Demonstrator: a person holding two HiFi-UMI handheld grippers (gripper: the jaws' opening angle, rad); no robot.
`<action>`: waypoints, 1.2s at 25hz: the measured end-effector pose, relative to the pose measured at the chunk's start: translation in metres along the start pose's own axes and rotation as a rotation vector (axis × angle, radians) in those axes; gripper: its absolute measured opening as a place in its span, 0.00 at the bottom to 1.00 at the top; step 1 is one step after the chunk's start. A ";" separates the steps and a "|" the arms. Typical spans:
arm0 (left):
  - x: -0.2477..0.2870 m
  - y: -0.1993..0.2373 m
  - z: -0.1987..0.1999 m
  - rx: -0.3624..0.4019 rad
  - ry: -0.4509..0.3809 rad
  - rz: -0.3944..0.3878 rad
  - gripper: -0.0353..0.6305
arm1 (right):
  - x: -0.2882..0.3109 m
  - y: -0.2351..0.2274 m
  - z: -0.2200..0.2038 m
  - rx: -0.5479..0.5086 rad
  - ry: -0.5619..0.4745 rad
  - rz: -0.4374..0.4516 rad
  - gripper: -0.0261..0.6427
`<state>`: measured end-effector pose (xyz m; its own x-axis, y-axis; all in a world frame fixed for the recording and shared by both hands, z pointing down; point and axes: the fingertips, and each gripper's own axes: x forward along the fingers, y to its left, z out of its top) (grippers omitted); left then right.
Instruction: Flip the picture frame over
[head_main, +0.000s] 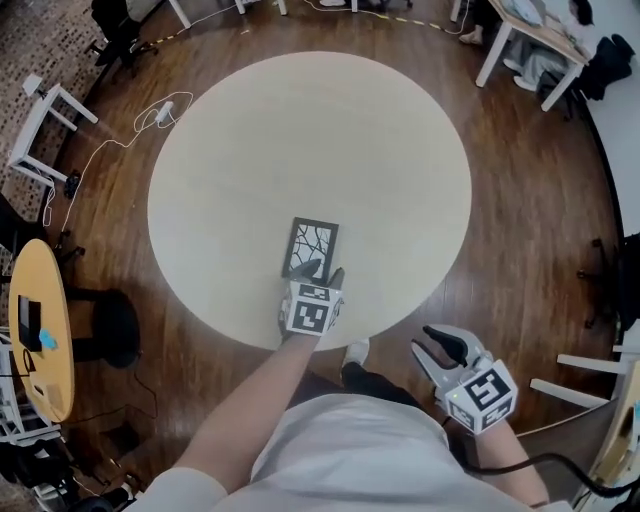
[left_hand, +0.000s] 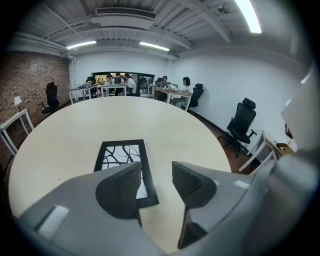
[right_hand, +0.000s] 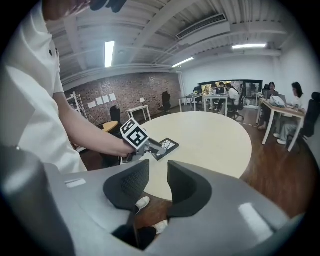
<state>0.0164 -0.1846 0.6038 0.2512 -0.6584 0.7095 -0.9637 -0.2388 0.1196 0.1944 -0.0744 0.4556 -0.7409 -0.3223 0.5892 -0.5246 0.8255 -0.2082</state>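
Frame (head_main: 311, 247): lies flat on table (head_main: 310, 130), close to its near edge, picture side up, black border round a pattern of dark branches. Left gripper (head_main: 322, 270): hangs tilted down over the frame's near end, claw released, jaws wide apart, one above the glass, the other just past the frame's right border; cannot tell whether either touches the frame. Right gripper (head_main: 432, 345): sits off the table, beyond its near edge, over the wooden floor (head_main: 520, 200), well apart from the frame, claw released and grasping nothing; shows only floor and a shoe (right_hand: 141, 203) between its jaws.
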 end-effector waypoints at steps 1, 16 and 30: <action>0.006 0.001 -0.001 0.001 0.004 0.009 0.34 | 0.000 -0.002 -0.001 0.002 0.008 0.001 0.21; 0.025 0.011 -0.021 0.019 0.076 0.185 0.19 | -0.009 -0.022 -0.006 0.040 0.046 -0.009 0.20; 0.014 0.004 -0.018 -0.053 0.067 0.114 0.15 | 0.001 -0.023 0.000 0.034 0.052 -0.007 0.20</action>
<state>0.0141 -0.1824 0.6270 0.1347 -0.6297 0.7651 -0.9895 -0.1258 0.0706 0.2055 -0.0934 0.4613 -0.7149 -0.3024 0.6304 -0.5442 0.8068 -0.2301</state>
